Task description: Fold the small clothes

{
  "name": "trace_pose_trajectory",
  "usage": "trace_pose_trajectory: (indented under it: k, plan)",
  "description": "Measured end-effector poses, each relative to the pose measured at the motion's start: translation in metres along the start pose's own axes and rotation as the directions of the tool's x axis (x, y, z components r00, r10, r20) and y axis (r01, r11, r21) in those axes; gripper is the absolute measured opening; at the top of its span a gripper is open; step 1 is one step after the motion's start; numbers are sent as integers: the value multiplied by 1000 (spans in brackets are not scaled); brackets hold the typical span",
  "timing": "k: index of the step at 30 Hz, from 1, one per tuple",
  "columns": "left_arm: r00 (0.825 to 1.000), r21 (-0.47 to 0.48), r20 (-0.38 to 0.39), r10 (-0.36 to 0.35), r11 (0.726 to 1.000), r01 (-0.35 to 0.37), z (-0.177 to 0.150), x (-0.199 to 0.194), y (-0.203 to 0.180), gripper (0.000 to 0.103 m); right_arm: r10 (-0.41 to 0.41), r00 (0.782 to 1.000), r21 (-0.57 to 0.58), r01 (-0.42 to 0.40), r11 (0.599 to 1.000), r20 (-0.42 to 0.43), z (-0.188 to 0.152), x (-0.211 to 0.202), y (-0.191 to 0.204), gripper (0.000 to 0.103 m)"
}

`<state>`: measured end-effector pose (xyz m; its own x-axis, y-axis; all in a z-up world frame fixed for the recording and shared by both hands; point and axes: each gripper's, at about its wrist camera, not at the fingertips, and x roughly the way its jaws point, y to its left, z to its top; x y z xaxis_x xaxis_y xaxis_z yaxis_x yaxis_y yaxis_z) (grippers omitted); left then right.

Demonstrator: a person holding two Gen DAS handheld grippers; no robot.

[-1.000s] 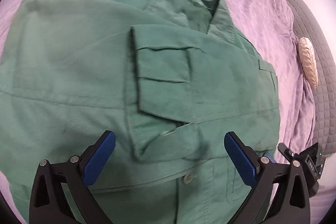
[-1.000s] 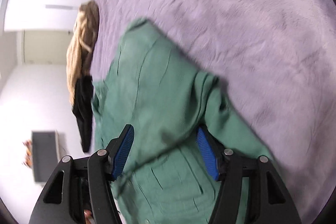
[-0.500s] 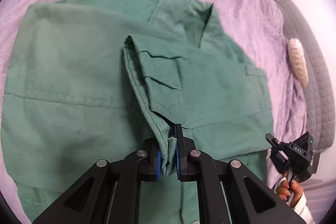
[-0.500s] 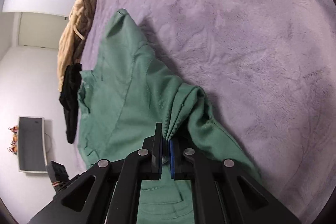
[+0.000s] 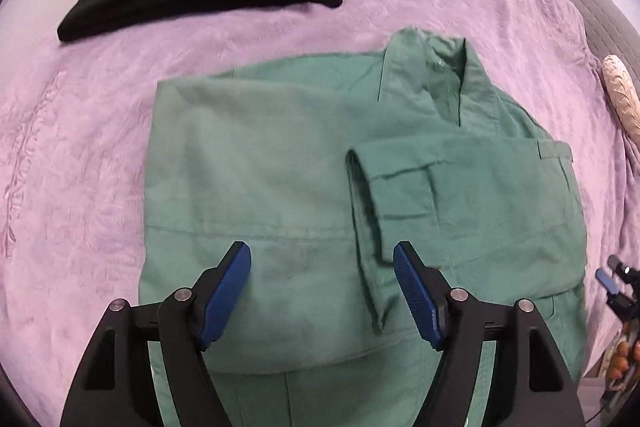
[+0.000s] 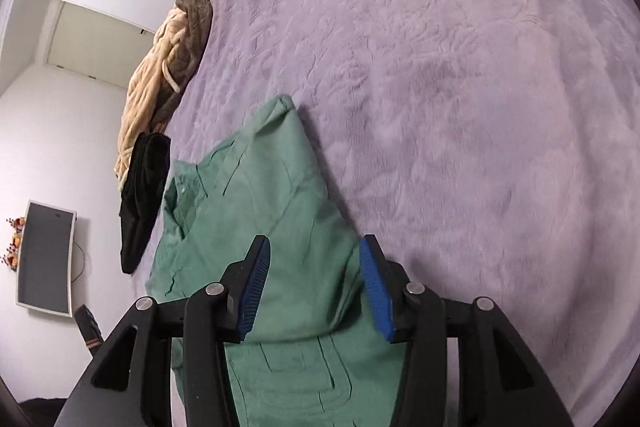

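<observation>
**Left wrist view: green shirt half folded, both grippers released**

Left wrist view shows the green shirt (image 5: 280,167) lying flat mid-blanket (image 5: 80,147), its sleeve (image 5: 400,195) folded across the chest. The left gripper (image 5: 322,291) hovers with fingers spread, grasping nothing; the right gripper (image 6: 316,287) likewise gapes over the shirt's edge. The cloth looks light, soft and limp, so it probably handles best pinched at hems or seams.

Black left gripper (image 5: 322,291) and right gripper (image 6: 316,285) frames, silver screws, ribbed blue jaws
</observation>
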<state>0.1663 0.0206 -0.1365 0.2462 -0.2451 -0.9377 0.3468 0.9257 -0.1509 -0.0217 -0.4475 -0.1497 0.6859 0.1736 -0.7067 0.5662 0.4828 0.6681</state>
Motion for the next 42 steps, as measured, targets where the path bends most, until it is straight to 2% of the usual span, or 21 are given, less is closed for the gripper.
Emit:
trace_pose_trajectory:
  k: [5, 8, 9, 10, 12, 14, 17, 20, 22, 24, 27, 29, 32, 34, 36, 38, 40, 42]
  plan:
    - [1000, 0, 13, 16, 1000, -16, 12, 19, -33, 74, 21, 999, -8, -21, 1000, -47, 51, 58, 10, 51]
    - [999, 9, 5, 39, 999, -39, 13, 36, -50, 74, 59, 991, 36, -55, 998, -123, 66, 90, 10, 48]
    - [999, 8, -1, 48, 999, -48, 12, 42, -52, 74, 77, 986, 47, -71, 996, -147, 67, 97, 12, 35]
    - [998, 4, -7, 56, 998, -56, 10, 46, -54, 74, 62, 987, 15, -60, 998, -146, 68, 97, 19, 3]
    - [997, -8, -17, 72, 997, -72, 7, 53, -52, 74, -12, 994, -124, -2, 992, -108, 67, 89, 40, 3]
    - [997, -8, -8, 80, 997, -80, 6, 55, -52, 74, -116, 988, -231, 90, 969, -101, 66, 93, 49, 3]
    - [995, 32, 5, 103, 994, -103, 5, 59, -57, 77, -204, 973, -243, 174, 954, -108, 69, 108, 34, 3]
    - [992, 79, 17, 126, 989, -127, 4, 65, -63, 80, -157, 984, -110, 147, 983, -86, 70, 96, 15, 5]
    - [993, 86, 13, 122, 989, -122, 5, 65, -62, 80, -172, 982, -72, 167, 983, -73, 67, 79, 12, 7]
    - [992, 89, 3, 124, 988, -124, 7, 62, -59, 80, -166, 984, -89, 160, 983, -68, 60, 60, 13, 7]
    - [988, 77, 0, 154, 985, -154, 8, 49, -51, 80, -151, 986, -189, 136, 973, -70, 36, 33, 31, 7]
    - [990, 55, 3, 141, 988, -141, 8, 37, -45, 80, -130, 987, -260, 101, 960, -98, 12, 25, 47, 7]
    - [994, 43, 4, 108, 993, -108, 1, 24, -44, 80, -145, 977, -346, 83, 935, -158, -19, 35, 60, 7]
    - [994, 62, -10, 106, 993, -105, -7, 26, -49, 80, -210, 961, -384, 129, 914, -179, -36, 51, 57, 7]
    - [989, 78, -37, 140, 988, -137, -16, 37, -54, 80, -253, 948, -377, 166, 911, -193, -44, 63, 43, 7]
    - [986, 71, -63, 157, 986, -153, -25, 50, -53, 80, -225, 953, -316, 155, 936, -200, -43, 59, 29, 4]
    - [989, 63, -47, 144, 988, -141, -29, 48, -49, 80, -218, 958, -275, 162, 948, -188, -41, 47, 25, 4]
    - [987, 76, -50, 153, 986, -149, -30, 41, -49, 80, -225, 957, -263, 173, 949, -184, -40, 36, 25, 9]
